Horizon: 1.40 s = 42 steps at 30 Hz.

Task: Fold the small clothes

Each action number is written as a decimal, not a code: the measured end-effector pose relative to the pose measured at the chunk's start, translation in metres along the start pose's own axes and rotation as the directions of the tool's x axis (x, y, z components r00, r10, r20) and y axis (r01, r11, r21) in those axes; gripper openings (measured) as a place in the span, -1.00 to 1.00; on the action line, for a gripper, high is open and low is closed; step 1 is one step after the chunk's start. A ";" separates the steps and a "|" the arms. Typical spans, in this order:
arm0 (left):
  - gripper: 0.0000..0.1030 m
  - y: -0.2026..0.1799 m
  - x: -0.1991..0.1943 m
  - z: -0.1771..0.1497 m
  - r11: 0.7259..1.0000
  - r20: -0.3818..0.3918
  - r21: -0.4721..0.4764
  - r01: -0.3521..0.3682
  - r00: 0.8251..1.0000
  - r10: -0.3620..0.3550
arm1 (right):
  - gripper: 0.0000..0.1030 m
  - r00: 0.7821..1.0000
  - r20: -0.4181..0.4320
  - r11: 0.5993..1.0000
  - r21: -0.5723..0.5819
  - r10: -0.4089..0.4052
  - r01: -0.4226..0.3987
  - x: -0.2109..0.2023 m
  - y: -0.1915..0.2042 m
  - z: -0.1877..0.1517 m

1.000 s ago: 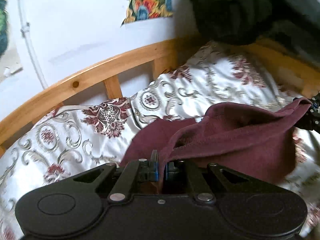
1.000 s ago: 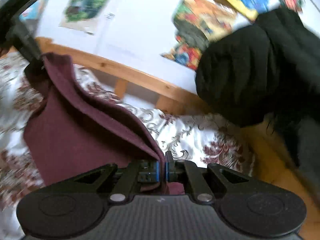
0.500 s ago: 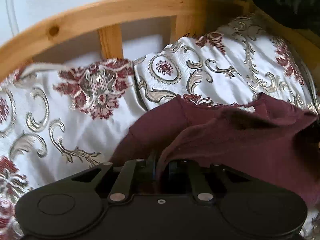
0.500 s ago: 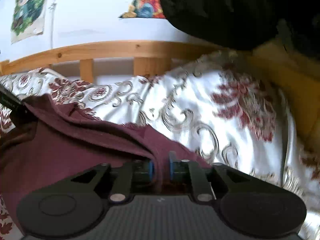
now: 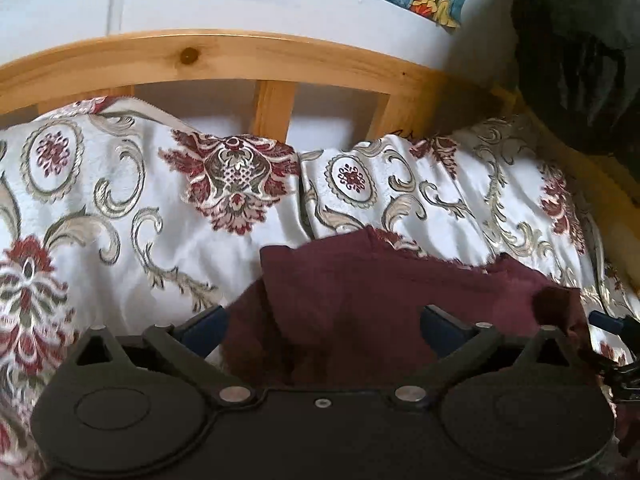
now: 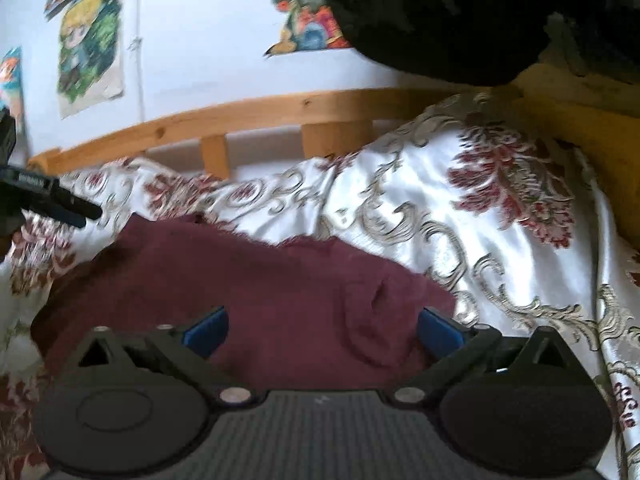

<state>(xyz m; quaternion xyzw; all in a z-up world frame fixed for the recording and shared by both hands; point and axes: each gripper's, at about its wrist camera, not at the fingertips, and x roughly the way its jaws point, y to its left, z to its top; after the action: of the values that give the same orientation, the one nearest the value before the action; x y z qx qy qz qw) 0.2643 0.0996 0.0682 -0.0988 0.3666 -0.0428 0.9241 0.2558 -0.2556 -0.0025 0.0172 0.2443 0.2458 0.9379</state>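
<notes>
A small maroon garment (image 5: pixel 384 292) lies folded on the patterned bedspread (image 5: pixel 120 208); it also shows in the right wrist view (image 6: pixel 240 280). My left gripper (image 5: pixel 324 326) is open, its blue pads (image 5: pixel 204 326) spread wide just over the cloth's near left part. My right gripper (image 6: pixel 322 330) is open too, pads (image 6: pixel 438 330) wide apart over the cloth's near right part. Neither holds the cloth. The left gripper's tip (image 6: pixel 60 204) shows at the left of the right wrist view.
A wooden slatted bed rail (image 5: pixel 240 56) runs along the back, against a white wall with colourful posters (image 6: pixel 88 48). A dark bulky garment (image 6: pixel 440 12) hangs at the upper right over the bed's corner.
Both grippers were shut on the maroon cloth and holding it up. They lowered it onto the bed and opened, letting it go; it now lies flat.
</notes>
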 end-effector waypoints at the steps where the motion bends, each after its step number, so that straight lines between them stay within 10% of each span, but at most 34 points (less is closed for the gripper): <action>1: 0.98 -0.001 -0.001 -0.005 1.000 -0.005 0.007 0.001 1.000 -0.001 | 0.99 1.000 -0.011 1.000 -0.023 -0.003 0.003 0.002 0.004 -0.002; 9: 0.90 -0.015 0.025 -0.034 0.983 -0.115 0.115 -0.143 0.981 0.156 | 0.94 0.996 -0.034 0.997 -0.021 -0.080 0.079 0.013 0.005 -0.014; 13: 0.90 -0.006 0.027 -0.035 0.988 -0.106 0.043 -0.149 0.983 0.152 | 0.35 0.997 -0.005 0.996 0.038 -0.079 0.079 0.017 -0.008 -0.013; 17: 0.90 -0.002 0.027 -0.036 0.985 -0.114 0.012 -0.173 0.978 0.173 | -0.79 0.995 -0.001 0.990 0.096 -0.101 0.100 0.020 -0.021 -0.011; 19: 0.90 -0.001 0.026 -0.036 0.984 -0.116 0.004 -0.181 0.977 0.180 | -0.88 0.994 0.009 0.983 0.147 -0.112 0.110 0.016 -0.029 -0.008; 42: 0.98 0.010 0.033 -0.042 0.966 -0.170 -0.067 -0.251 0.957 0.236 | -0.80 0.968 -0.063 0.957 0.148 -0.242 0.248 0.019 -0.037 -0.014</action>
<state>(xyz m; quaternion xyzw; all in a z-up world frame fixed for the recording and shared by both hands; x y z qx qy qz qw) 0.2594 0.0981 0.0140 -0.0897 0.4506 0.0798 0.8846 0.2806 -0.2804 -0.0292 0.0540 0.2833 0.1084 0.9514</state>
